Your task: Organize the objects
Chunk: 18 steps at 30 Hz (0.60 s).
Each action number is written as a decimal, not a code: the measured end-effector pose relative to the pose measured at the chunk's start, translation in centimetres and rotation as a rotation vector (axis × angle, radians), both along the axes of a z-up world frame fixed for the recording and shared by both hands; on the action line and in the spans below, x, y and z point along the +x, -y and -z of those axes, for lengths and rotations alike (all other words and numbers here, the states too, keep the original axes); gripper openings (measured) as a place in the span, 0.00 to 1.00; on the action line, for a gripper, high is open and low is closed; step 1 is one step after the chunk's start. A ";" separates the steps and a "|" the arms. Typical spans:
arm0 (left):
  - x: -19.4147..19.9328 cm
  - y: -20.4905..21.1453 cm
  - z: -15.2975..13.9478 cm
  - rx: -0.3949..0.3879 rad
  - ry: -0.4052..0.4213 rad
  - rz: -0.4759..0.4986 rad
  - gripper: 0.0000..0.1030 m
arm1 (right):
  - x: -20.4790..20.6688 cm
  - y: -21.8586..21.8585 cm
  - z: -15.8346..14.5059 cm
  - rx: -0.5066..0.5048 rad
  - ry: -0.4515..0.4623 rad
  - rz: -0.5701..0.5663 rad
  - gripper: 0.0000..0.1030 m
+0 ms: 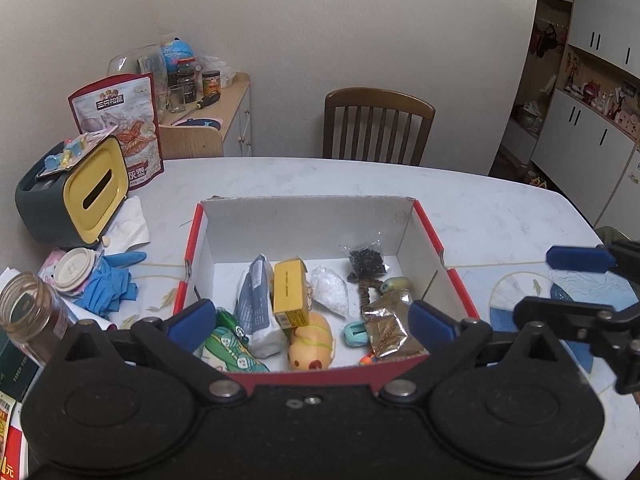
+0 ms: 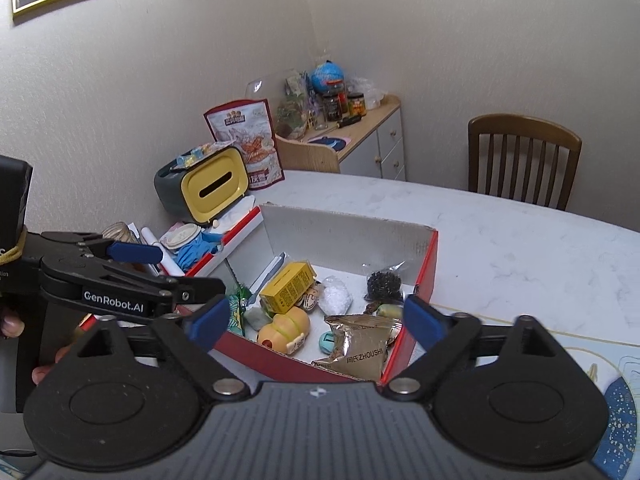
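While both grippers hover empty, a red-rimmed cardboard box [image 1: 430, 220] sits on the white desk [image 1: 500, 208].
The left gripper [image 1: 310, 318] and right gripper [image 2: 316, 318] hold their jaws apart; a yellow carton [image 1: 289, 294] and brown foil packet [image 2: 360, 350] lie inside the box.

One red box [image 1: 452, 276], one yellow carton [image 1: 290, 292], two hand-held grippers, one chair [image 1: 378, 126].

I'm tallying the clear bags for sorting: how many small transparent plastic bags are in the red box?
2. The clear bag of white granules lies mid-box beside the yellow carton; the clear bag of black bits lies near the back wall. Others may hide underneath.
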State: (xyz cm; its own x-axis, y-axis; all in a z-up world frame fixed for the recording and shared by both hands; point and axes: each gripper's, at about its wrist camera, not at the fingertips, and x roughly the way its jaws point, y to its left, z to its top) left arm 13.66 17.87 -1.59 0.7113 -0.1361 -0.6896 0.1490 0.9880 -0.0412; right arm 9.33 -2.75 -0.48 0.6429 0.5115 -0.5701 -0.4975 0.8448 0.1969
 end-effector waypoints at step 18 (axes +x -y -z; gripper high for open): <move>-2.8 0.0 -0.1 0.033 0.034 -0.055 1.00 | -2.9 0.6 0.4 0.024 0.050 0.056 1.00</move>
State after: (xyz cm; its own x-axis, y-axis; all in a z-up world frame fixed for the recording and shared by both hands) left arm 10.85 17.86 -1.45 0.7405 -0.0736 -0.6680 0.0951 0.9955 -0.0043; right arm 6.45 -3.39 -0.88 0.6985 0.4869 -0.5245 -0.4589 0.8671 0.1938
